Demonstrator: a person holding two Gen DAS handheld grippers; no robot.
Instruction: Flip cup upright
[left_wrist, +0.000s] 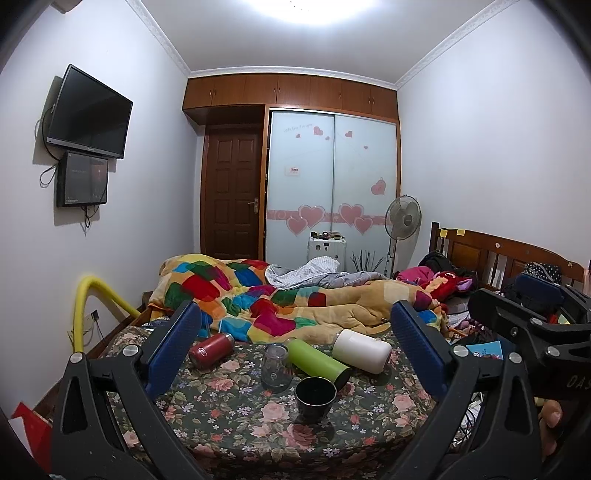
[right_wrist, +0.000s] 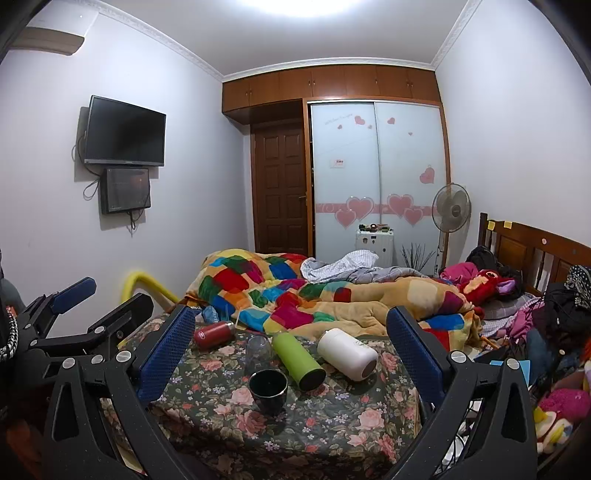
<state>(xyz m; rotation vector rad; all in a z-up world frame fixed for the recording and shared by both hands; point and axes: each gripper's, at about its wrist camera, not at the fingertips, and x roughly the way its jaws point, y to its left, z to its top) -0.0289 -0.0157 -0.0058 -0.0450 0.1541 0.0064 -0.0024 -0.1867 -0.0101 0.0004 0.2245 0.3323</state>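
On the floral cloth (left_wrist: 229, 417) lie a red flask (left_wrist: 211, 350), a green flask (left_wrist: 318, 361) and a white flask (left_wrist: 362, 350), all on their sides. A clear glass (left_wrist: 275, 366) stands mouth down. A dark cup (left_wrist: 315, 394) stands upright with its mouth up, nearest to me. The same items show in the right wrist view: red flask (right_wrist: 214, 334), glass (right_wrist: 258, 350), green flask (right_wrist: 297, 360), white flask (right_wrist: 347, 353), dark cup (right_wrist: 268, 386). My left gripper (left_wrist: 295, 341) and right gripper (right_wrist: 291, 341) are open, empty, held back from the objects.
A colourful quilt (left_wrist: 280, 299) is heaped behind the cloth. A yellow tube (left_wrist: 92, 299) curves at the left. Clothes and toys (right_wrist: 554, 321) pile at the right by a wooden headboard (left_wrist: 498, 251). The other gripper (left_wrist: 535, 332) shows at the right edge.
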